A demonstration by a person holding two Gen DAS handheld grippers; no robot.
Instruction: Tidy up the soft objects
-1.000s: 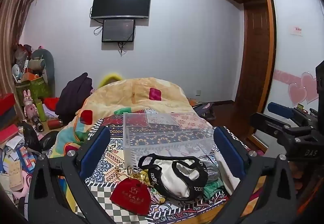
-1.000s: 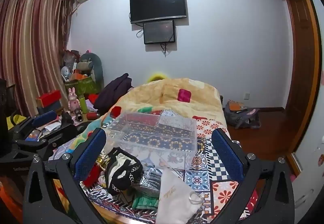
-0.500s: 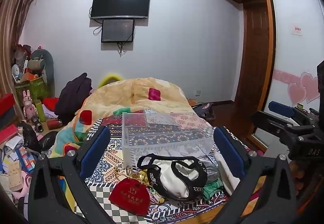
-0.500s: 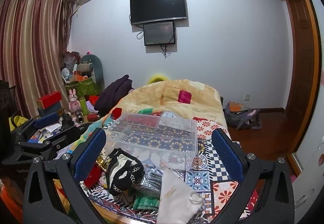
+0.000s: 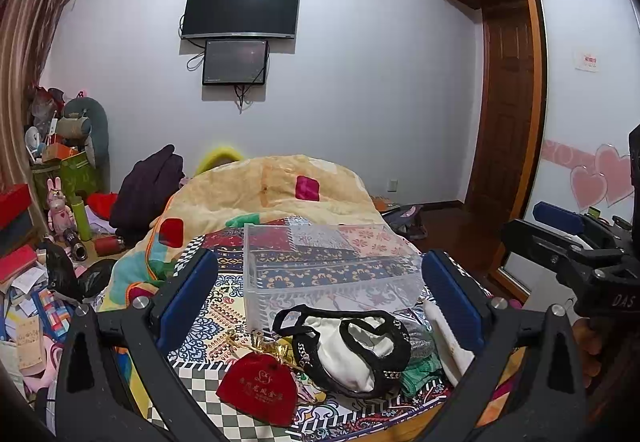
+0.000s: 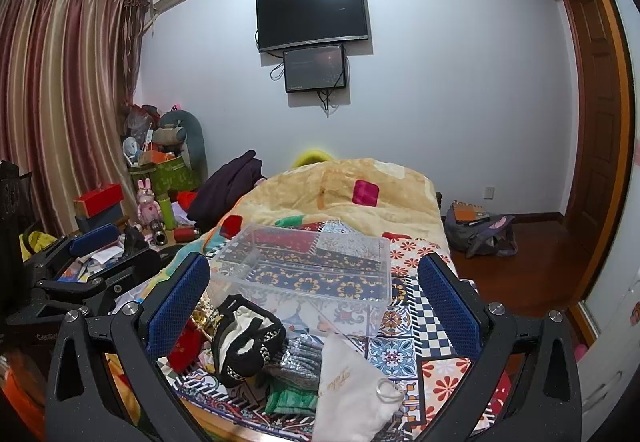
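A pile of soft items lies at the near edge of the bed: a red velvet pouch (image 5: pixel 258 388), a white pouch with black trim (image 5: pixel 352 346), a grey knit piece (image 6: pixel 298 356), a green cloth (image 6: pixel 290 400) and a white drawstring bag (image 6: pixel 352 382). A clear plastic box (image 5: pixel 328 262) stands empty just behind them; it also shows in the right wrist view (image 6: pixel 308 270). My left gripper (image 5: pixel 320 306) is open and empty above the pile. My right gripper (image 6: pixel 312 306) is open and empty to its right.
A patterned bedspread (image 6: pixel 404 342) covers the bed, with a yellow quilt (image 5: pixel 272 190) heaped behind the box. Cluttered boxes, toys and bottles (image 5: pixel 60 210) crowd the floor at left. A backpack (image 6: pixel 480 234) lies on the wood floor at right, near the wardrobe (image 5: pixel 584 114).
Both views have shifted very slightly; the grippers stay open and the items on the bed have not moved.
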